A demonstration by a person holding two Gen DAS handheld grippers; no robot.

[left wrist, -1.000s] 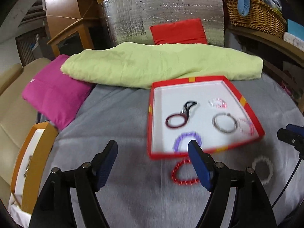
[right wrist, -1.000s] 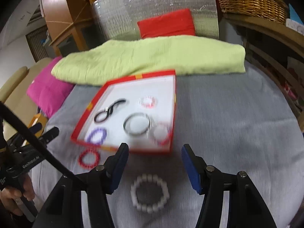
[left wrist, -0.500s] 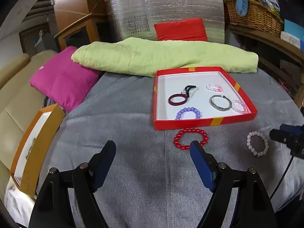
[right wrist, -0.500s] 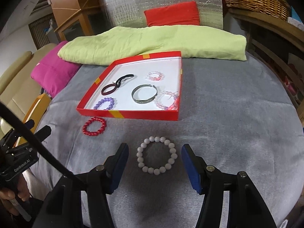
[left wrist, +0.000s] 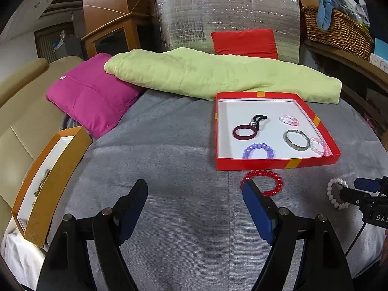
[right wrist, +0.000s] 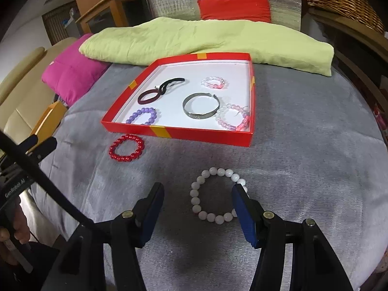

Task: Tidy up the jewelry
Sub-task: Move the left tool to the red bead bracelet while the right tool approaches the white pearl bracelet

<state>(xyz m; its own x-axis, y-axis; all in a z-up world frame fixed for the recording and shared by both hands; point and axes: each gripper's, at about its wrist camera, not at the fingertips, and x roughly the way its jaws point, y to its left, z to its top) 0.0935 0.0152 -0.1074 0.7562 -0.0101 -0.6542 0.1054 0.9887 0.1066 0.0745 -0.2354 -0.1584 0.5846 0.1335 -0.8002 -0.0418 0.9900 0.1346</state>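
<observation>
Both claws hang released, the right claw [right wrist: 197, 197] over a white bead bracelet [right wrist: 217, 195] outside the red tray [right wrist: 201, 137]; next, it likely needs lowering and clenching.

A grey cloth-covered surface [right wrist: 303, 145] bears a red tray [right wrist: 206, 137], red bead bracelet [right wrist: 126, 148], white bead bracelet [right wrist: 217, 195], green blanket [right wrist: 206, 41]

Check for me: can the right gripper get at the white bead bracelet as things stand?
Probably yes. The right gripper is open just above the white bead bracelet, which lies alone on the grey cloth, nothing covering it.
</observation>
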